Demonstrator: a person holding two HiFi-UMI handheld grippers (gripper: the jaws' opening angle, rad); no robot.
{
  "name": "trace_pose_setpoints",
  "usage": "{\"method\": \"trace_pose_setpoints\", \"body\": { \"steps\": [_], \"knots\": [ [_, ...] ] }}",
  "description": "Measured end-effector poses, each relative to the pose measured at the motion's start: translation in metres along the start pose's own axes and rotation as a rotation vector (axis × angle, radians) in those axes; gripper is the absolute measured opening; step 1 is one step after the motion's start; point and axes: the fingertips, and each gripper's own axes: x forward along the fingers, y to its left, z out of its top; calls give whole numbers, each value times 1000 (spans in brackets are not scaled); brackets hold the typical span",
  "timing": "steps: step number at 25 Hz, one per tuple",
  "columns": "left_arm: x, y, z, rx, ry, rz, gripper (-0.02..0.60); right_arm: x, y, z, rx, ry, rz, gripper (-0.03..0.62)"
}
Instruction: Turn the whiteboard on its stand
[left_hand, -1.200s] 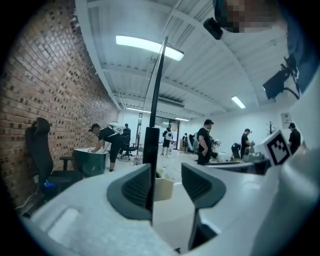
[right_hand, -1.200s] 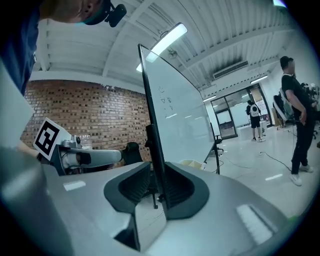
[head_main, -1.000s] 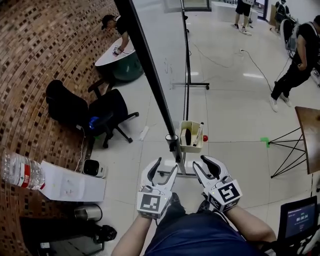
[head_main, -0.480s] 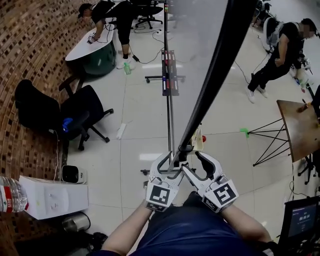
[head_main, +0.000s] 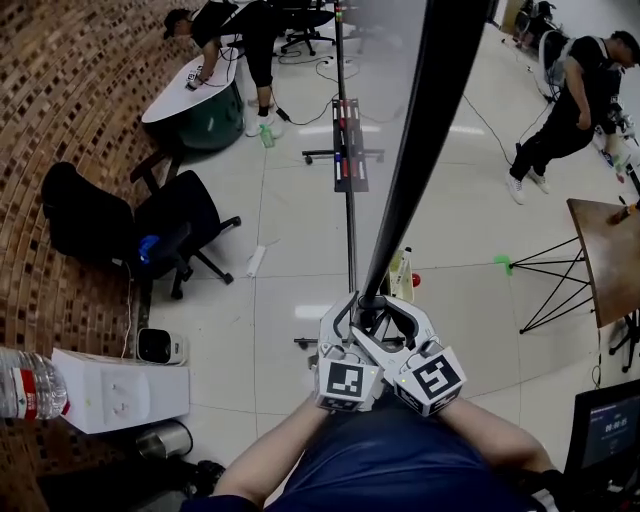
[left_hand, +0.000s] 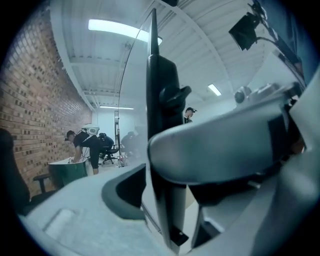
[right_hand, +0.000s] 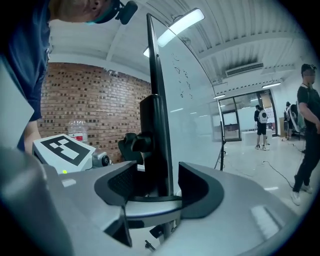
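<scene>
Just ahead of the lap, left gripper (head_main: 350, 322) and right gripper (head_main: 393, 320) side by side, tips crossed, both astride the dark near edge of the whiteboard (head_main: 420, 150). Left gripper's jaws apart, just now closing a little, board edge between them, no pad seen pressing. Right gripper's jaws spread wide, just now opening, same edge between them with a gap on either side. Black clamp knob (right_hand: 134, 142) just left of the right gripper's jaws. Board seen edge-on, slanting up and away from both grippers. Stand post (head_main: 350, 220) beyond the tips. Far left of the left gripper, black office chair (head_main: 185, 225) and water bottle (head_main: 25, 385).
</scene>
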Motion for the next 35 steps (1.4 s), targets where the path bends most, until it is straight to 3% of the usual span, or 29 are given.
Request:
{"method": "trace_pose_setpoints", "body": {
  "steps": [4, 7, 12, 17, 24, 27, 30, 35],
  "knots": [
    [2, 5, 1, -40, 36, 56, 218, 4, 3, 0, 3, -5, 23, 235],
    [2, 4, 4, -84, 16, 53, 206, 3, 0, 0, -15, 0, 16, 161],
    [2, 1, -2, -63, 46, -1, 210, 1, -2, -1, -25, 17, -12, 156],
    [4, -15, 2, -123, 7, -66, 216, -11, -6, 1, -2, 23, -32, 158],
    [-20, -36, 1, -106, -2, -232, 213, -32, 4, 1, -2, 8, -68, 160],
    [-31, -45, -2, -91, 6, -223, 198, -42, 5, 0, -5, -5, -113, 160],
    [-40, -54, -4, -82, 13, -175, 164, -51, 12, -4, 5, -15, -100, 160],
    [-50, -66, -9, -103, 15, -138, 163, -66, 19, -13, -10, 1, -93, 160]
  ]
}}
